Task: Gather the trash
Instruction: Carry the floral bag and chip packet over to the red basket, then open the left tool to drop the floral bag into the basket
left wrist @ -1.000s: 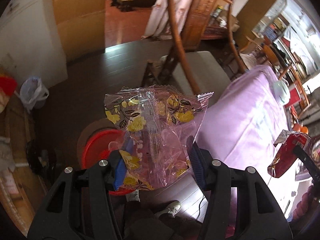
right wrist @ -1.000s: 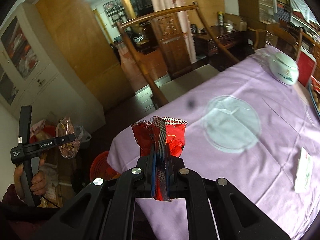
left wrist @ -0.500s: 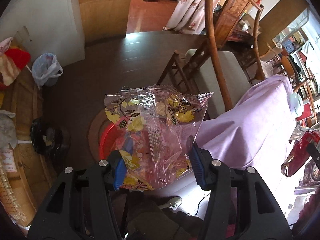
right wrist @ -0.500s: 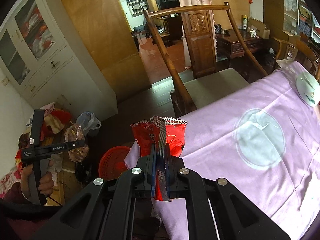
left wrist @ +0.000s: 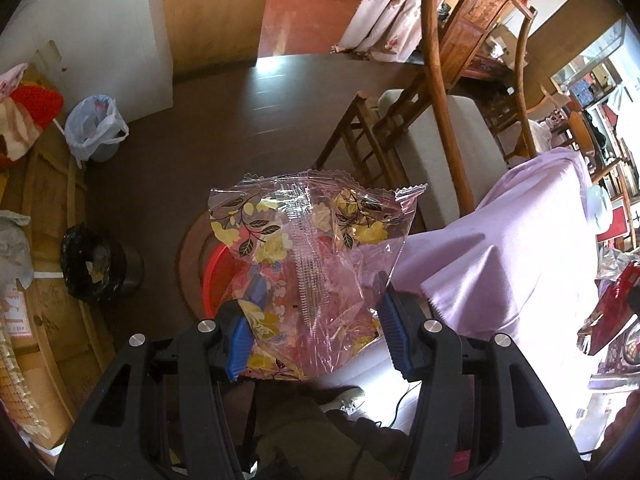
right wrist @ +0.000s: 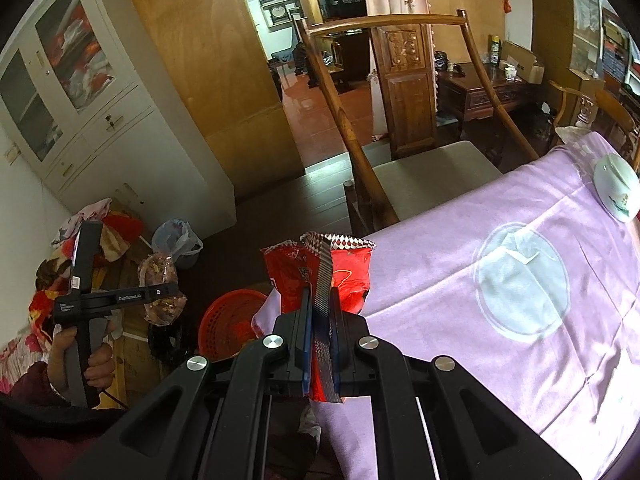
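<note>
My left gripper is shut on a puffy clear wrapper printed with yellow flowers and holds it in the air above a red basket on the floor. The wrapper hides most of the basket. My right gripper is shut on a red snack wrapper, pinched by its crimped seam over the table's near corner. In the right wrist view a hand holds the left gripper at the left, with the red basket just to its right. The red wrapper also shows at the left wrist view's right edge.
A purple-clothed table bears a white bowl. A wooden chair with a beige cushion stands beside it. On the dark floor are a black-lined bin and a small bin with a plastic bag. Cardboard lies left.
The left gripper has swung and dipped over the floor, so the red basket sits more directly under the flowered wrapper. The right gripper has shifted left toward the table's corner; both grips are unchanged.
</note>
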Tool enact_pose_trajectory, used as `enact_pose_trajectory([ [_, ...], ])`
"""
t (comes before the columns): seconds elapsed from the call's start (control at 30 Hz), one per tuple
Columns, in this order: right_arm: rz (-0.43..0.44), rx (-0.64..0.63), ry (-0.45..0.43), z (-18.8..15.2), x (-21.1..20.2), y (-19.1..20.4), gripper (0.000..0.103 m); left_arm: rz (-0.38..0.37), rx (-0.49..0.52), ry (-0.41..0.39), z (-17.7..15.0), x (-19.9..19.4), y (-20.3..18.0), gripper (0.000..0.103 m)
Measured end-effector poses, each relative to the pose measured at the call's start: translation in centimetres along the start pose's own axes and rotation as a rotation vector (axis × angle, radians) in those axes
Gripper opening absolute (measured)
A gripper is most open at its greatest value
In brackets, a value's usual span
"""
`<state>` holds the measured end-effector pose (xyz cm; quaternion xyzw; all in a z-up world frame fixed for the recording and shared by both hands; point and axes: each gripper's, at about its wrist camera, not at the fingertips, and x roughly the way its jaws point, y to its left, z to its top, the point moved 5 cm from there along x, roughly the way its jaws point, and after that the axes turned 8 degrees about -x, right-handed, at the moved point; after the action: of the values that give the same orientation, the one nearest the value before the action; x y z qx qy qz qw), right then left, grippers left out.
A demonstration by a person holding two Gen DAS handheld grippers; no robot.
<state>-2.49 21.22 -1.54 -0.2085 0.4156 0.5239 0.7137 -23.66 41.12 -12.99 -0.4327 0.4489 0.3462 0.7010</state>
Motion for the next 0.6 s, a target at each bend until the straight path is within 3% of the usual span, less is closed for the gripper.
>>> enact_pose_trajectory([
  [0.37,0.009,-0.029,0.0,0.2,-0.3,0.4,0.008,0.045,-0.037,0.06,-1.6,1.3,3.0,0.055],
  [0.6,-0.004,-0.026,-0.005,0.0,-0.6,0.5,0.008,0.042,-0.028,0.072,-1.7,1.9,2.7,0.055],
])
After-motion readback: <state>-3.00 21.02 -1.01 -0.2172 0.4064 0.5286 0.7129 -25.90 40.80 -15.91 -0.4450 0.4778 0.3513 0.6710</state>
